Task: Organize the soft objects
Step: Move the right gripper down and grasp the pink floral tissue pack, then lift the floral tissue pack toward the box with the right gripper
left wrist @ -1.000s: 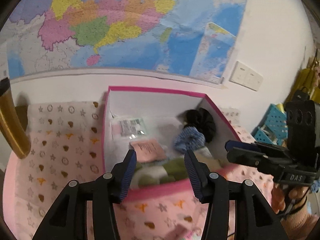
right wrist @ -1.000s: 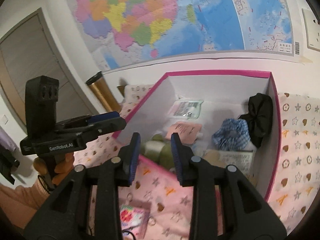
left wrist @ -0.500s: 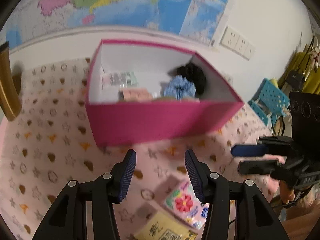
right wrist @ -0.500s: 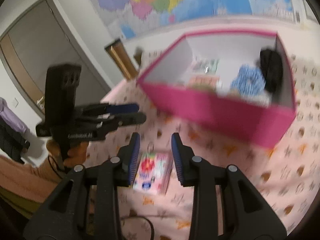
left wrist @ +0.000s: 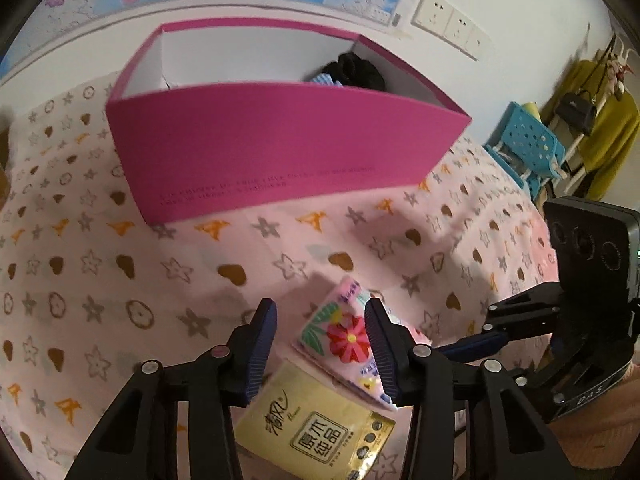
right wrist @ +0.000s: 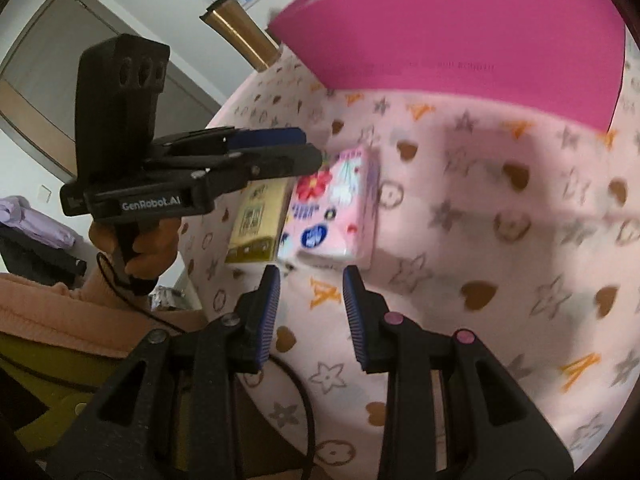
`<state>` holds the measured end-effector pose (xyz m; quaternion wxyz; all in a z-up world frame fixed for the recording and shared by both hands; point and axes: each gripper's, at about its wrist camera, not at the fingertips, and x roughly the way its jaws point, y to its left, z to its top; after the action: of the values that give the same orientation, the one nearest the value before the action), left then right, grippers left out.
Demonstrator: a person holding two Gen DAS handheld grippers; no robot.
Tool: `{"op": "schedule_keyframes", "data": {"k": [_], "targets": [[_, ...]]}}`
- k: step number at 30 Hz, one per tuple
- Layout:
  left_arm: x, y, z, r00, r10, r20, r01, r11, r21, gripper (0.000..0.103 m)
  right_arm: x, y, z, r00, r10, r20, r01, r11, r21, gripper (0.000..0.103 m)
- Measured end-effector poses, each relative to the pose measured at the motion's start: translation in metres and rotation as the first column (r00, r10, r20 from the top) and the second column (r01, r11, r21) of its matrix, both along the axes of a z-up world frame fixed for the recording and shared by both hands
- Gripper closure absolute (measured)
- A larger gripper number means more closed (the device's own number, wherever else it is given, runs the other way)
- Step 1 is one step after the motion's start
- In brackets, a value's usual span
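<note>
Floral tissue pack [left wrist: 345, 338] lies in the lower middle of the left wrist frame on the pink patterned bedspread [left wrist: 120, 280], its near corner overlapping or touching a yellow tissue pack [left wrist: 316, 436] below it; which of the two I cannot tell. In the right wrist view the same two packs [right wrist: 334, 208] [right wrist: 258, 220] sit side by side left of centre, well apart from the magenta box [right wrist: 472, 36] at the upper right.

By its look, the floral pack is a light, plastic-wrapped wad of tissues: soft, easily squashed, with a slick film that may slide between the pads. I would take it across its short width near the middle, not by a corner, and squeeze only enough to dent it.

The left gripper [left wrist: 320, 342] has its jaws spread wide, straddling the pack's near end with nothing pinched yet. The right gripper [right wrist: 310, 300] hangs just short of the packs at bottom centre, its jaws moderately apart and empty.

Farther out, the magenta box [left wrist: 280, 148] fills the upper middle of the left frame, with a black scrunchie [left wrist: 356, 72] and something blue-checked [left wrist: 326, 79] peeping above its front wall. A blue stool [left wrist: 528, 148] and hanging yellow clothes [left wrist: 612, 140] stand at the right edge; a gold tumbler [right wrist: 240, 36] stands at the upper left of the right frame.
</note>
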<state>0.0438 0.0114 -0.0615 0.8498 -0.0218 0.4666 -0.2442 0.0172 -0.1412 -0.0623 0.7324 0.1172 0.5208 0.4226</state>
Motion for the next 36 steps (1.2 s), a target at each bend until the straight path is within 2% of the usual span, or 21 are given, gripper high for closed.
{"op": "schedule_keyframes", "data": {"k": [7, 15, 21, 36], "targets": [[-0.004, -0.006, -0.008, 0.998, -0.043, -0.048, 0.043, 0.999, -0.012, 0.064, 0.003, -0.008, -0.004, 0.998, -0.069, 0.005, 0.069, 0.996, 0.056, 0.068], [-0.012, -0.021, -0.013, 0.993, -0.084, -0.084, 0.08, 0.995, -0.051, 0.064, 0.017, -0.032, -0.003, 0.982, -0.188, 0.032, 0.187, 0.982, 0.035, 0.068], [-0.015, -0.033, -0.012, 0.996, -0.063, -0.063, 0.062, 0.998, -0.016, 0.064, 0.024, -0.038, 0.003, 0.97, -0.236, 0.058, 0.236, 0.972, 0.007, 0.068], [-0.018, -0.032, -0.008, 0.999, -0.021, -0.042, 0.02, 1.0, -0.015, 0.067, 0.023, -0.031, 0.003, 0.969, -0.226, 0.104, 0.23, 0.973, -0.028, 0.069]]}}
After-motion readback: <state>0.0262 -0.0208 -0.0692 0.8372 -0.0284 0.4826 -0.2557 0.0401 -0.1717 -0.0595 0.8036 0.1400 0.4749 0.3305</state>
